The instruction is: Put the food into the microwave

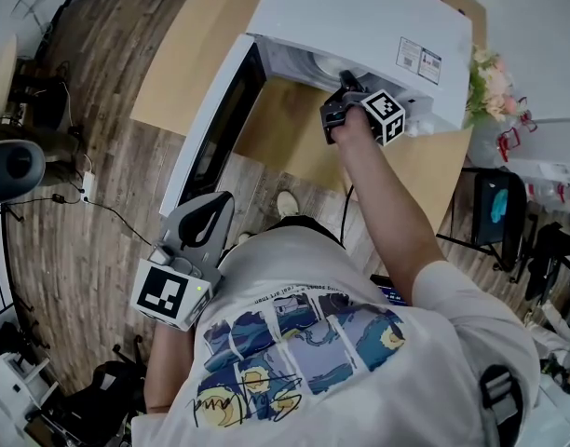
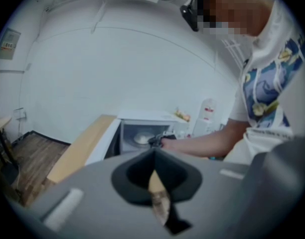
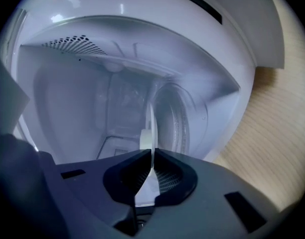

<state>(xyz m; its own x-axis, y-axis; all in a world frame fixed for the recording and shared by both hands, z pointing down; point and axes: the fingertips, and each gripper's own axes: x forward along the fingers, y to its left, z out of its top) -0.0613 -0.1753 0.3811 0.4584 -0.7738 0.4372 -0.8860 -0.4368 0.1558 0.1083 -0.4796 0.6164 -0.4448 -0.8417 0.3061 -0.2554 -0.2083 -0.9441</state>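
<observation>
The white microwave point(image 1: 359, 17) stands on a wooden table point(image 1: 173, 73) with its door point(image 1: 215, 124) swung open to the left. My right gripper point(image 1: 346, 87) reaches into the opening. In the right gripper view its jaws point(image 3: 151, 156) are shut on the thin rim of a white plate point(image 3: 151, 126), seen edge-on inside the white cavity point(image 3: 117, 98). The left gripper view shows the plate point(image 2: 141, 139) as a pale dish inside the microwave point(image 2: 142, 128); what lies on it is too small to tell. My left gripper point(image 1: 210, 208) hangs low by the person's waist, jaws point(image 2: 153, 156) together and holding nothing.
A bunch of pale flowers point(image 1: 490, 82) stands right of the microwave, with a white bottle point(image 2: 206, 114) near it. A dark chair point(image 1: 495, 208) is at the right. Cables point(image 1: 80, 198) trail over the wooden floor on the left.
</observation>
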